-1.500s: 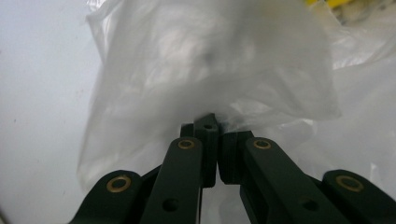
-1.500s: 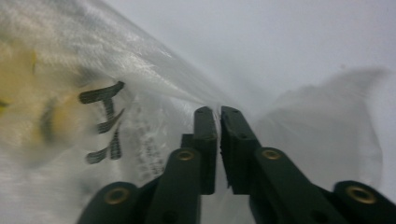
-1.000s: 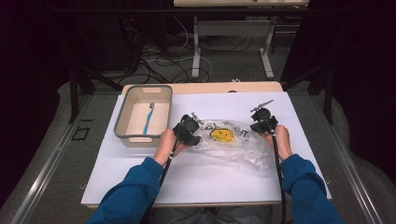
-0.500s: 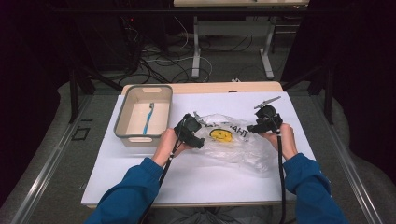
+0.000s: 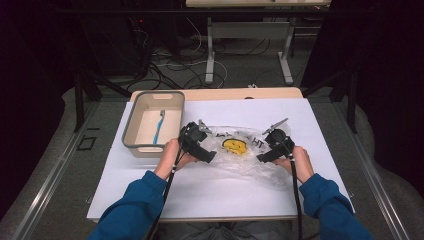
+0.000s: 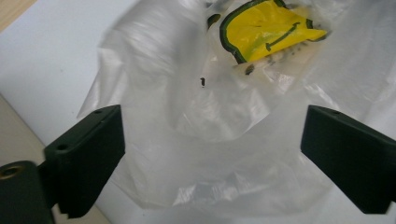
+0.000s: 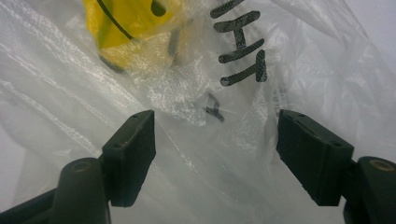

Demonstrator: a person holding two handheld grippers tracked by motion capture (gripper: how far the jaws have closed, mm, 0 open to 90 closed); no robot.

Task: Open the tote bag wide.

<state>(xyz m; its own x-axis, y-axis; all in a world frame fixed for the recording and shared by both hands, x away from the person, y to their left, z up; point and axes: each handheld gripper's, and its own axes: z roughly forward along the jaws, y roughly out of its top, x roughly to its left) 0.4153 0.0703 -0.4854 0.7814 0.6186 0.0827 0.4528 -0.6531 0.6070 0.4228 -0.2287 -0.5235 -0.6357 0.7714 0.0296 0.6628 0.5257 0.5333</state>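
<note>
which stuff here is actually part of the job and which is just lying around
In the job:
- clear crinkled plastic bag with a yellow smiley print
- left gripper, jaws just opened, over the bag
- right gripper, jaws just opened, over the bag

Lying about:
- beige plastic tub
- blue toothbrush inside it

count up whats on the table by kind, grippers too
clear plastic bag: 1
beige tub: 1
blue toothbrush: 1
grippers: 2, the left gripper and the right gripper, both open over the bag
total: 5
</note>
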